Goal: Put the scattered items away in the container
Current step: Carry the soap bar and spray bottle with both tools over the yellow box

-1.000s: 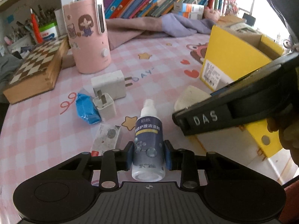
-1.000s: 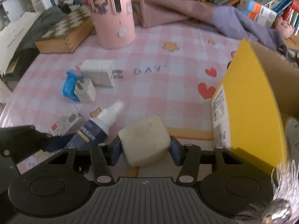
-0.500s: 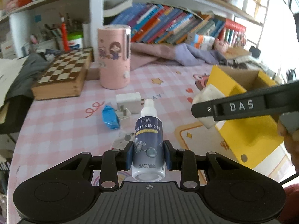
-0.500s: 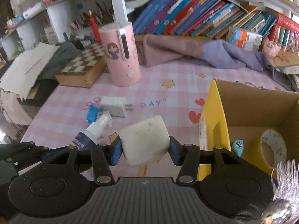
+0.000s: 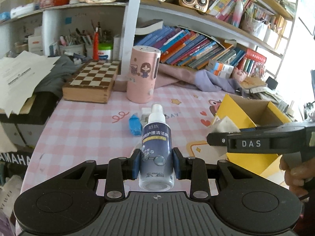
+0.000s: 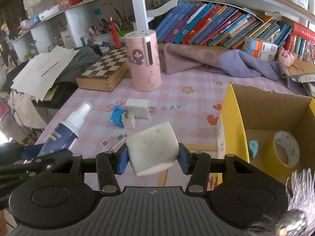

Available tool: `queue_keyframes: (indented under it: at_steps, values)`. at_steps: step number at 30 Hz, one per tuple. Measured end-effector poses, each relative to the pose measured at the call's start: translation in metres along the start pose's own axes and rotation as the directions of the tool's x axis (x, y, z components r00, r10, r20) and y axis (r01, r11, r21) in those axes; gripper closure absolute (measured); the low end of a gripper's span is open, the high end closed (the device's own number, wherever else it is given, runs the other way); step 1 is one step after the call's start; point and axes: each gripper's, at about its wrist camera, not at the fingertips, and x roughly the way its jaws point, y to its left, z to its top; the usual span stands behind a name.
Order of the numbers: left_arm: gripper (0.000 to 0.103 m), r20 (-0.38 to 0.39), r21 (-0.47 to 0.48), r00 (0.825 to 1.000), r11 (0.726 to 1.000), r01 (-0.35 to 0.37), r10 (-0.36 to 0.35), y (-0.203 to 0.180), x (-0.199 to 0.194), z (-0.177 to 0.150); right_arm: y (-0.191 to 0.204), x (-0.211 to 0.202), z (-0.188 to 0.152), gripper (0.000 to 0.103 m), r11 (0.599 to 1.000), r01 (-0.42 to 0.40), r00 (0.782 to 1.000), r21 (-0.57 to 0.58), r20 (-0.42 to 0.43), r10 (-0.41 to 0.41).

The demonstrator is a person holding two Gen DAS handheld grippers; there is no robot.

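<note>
The left gripper [image 5: 157,164] grasps a spray bottle [image 5: 157,153] and the right gripper [image 6: 152,158] grasps a white block [image 6: 152,147], both lifted above the table. Farther away, two chargers [image 6: 137,111], a blue packet [image 6: 116,116] and a small card [image 6: 112,141] lie on the pink cloth. The box [image 6: 232,118] at right holds only tape [image 6: 285,148] and a small blue thing [image 6: 253,146], so I judge most work is left.

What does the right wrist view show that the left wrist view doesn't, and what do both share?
Right wrist only: the yellow box's inside, holding a tape roll and a small teal piece, plus the right claw shut on a white block.
Left wrist only: the left claw shut on the spray bottle, and the radio on the shelf.
Both: the pink canister, chessboard, blue packet and white charger.
</note>
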Motion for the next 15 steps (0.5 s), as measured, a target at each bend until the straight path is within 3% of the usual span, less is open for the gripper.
queue_keyframes:
  at_steps: [15]
  values:
    - [0.072, 0.010, -0.022, 0.999, 0.999, 0.031, -0.031, -0.016, -0.055, -0.039, 0.022, -0.047, -0.046, 0.055, 1.000, -0.023, 1.000, -0.012, 0.020, 0.024]
